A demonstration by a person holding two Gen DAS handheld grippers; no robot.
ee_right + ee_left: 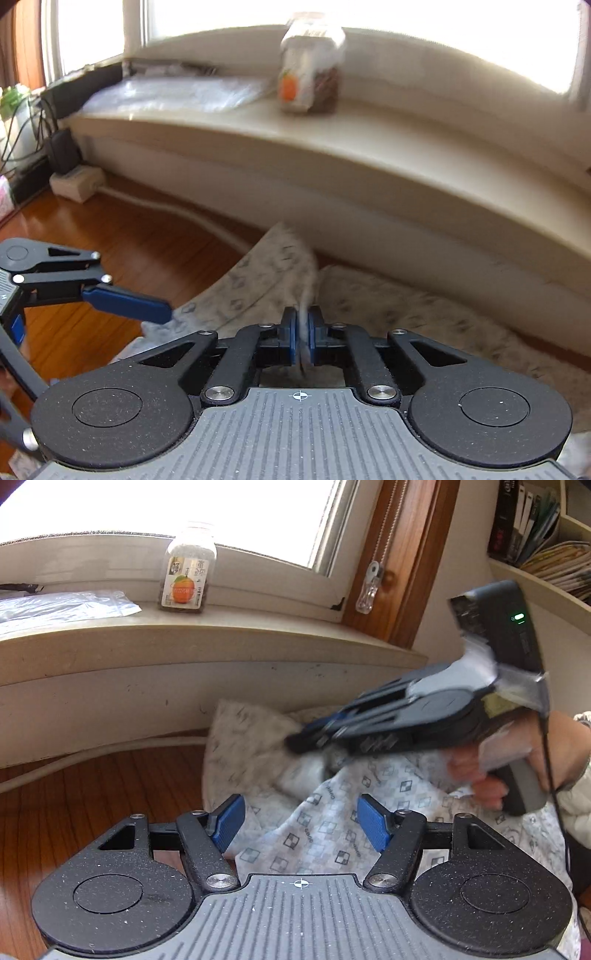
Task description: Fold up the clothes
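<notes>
garment: patterned garment (332, 823), pale cloth with small checker-square print, lies crumpled on the wooden floor (92, 786) just below the window ledge (184, 642)
garment reverse side: a flap is turned up, faded back of the print showing (266, 273); rest spreads to the right along the wall base
right gripper: right gripper (303, 332) nearly shut, pads pinching a thin fold of the garment; cloth runs up and away from the pads
left gripper: left gripper (299, 823) jaws wide, nothing between pads, cloth lying just under and ahead of it
key relation: held fold sits ahead of the left gripper, far side of garment; right gripper crosses over it from the right, tips pointing left
nearer hand: right has the edge already; left is near loose cloth, not touching as far as I can tell
likely next: carry pinched edge across, left pins or grabs near edge
bystanders: orange-label bottle (188, 572) and plastic bag (62, 605) on ledge, well apart from garment
</notes>
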